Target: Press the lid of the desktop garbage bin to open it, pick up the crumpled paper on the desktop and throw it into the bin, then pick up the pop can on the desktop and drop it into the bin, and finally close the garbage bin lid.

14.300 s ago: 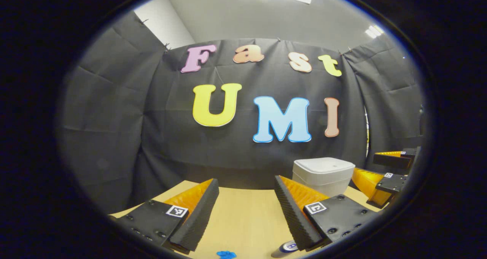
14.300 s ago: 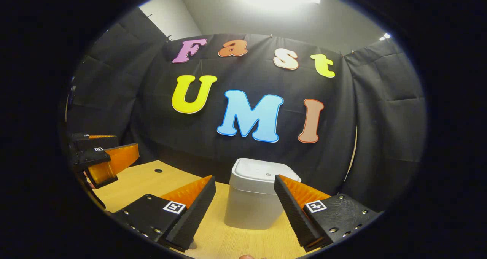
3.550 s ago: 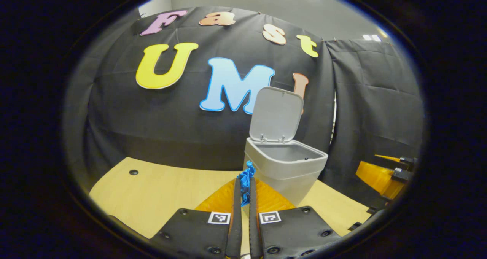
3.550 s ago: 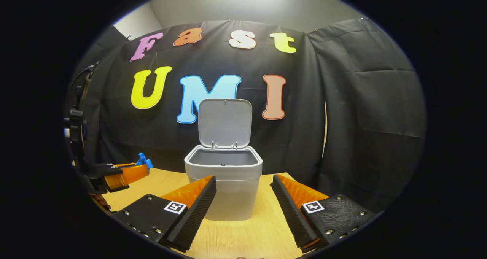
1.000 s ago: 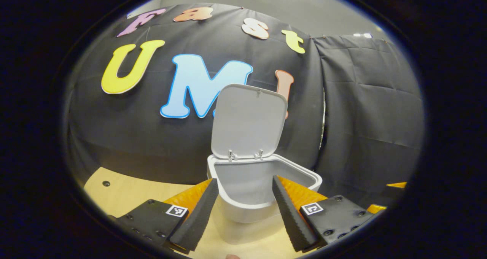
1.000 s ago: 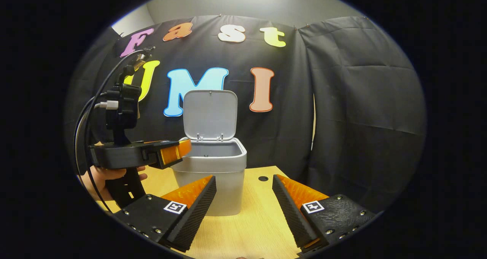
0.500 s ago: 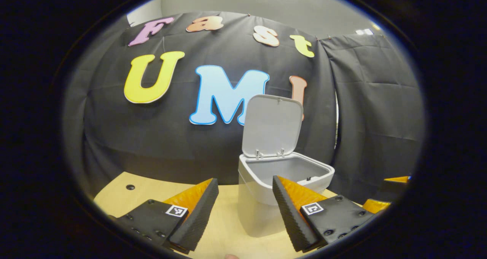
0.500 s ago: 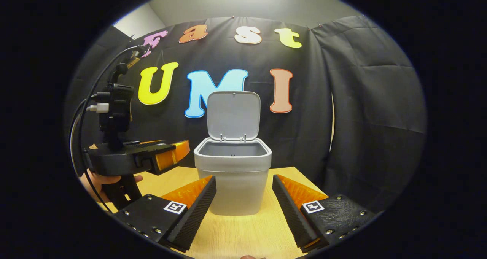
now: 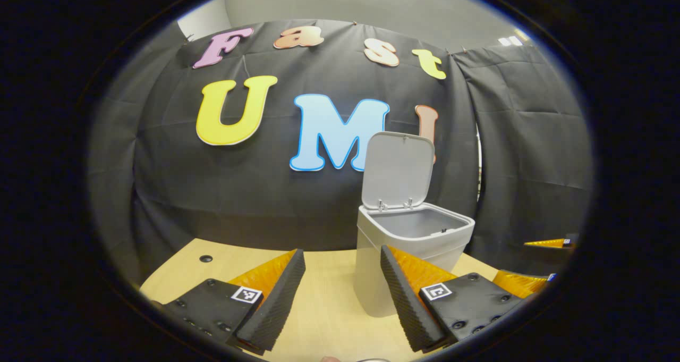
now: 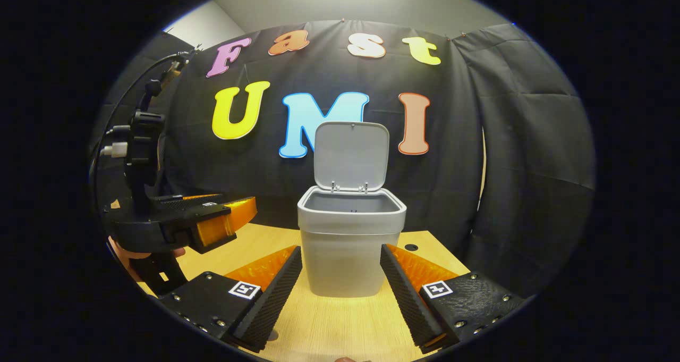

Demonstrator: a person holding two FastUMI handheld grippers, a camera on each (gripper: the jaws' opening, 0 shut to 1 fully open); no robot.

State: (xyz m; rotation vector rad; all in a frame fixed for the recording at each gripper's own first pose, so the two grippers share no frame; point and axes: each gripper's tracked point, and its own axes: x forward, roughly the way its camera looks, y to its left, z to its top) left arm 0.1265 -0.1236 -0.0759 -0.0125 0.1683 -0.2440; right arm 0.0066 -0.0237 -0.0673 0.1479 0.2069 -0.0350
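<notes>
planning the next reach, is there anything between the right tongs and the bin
Nothing: in the right gripper view only bare wooden tabletop lies between the open right tongs and the bin, whose lid stands up.

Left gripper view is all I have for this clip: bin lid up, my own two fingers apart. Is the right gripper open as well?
Observer: Yes. In the right gripper view the right gripper has its fingers wide apart, holds nothing and faces the bin head-on.
Operator: Where does the left one sit next to the bin?
Observer: The left gripper shows side-on there, to the left of the bin in that view, roughly level with its rim and apart from it.
Operator: What's holding it?
Observer: A hand grips its handle from below.
</notes>
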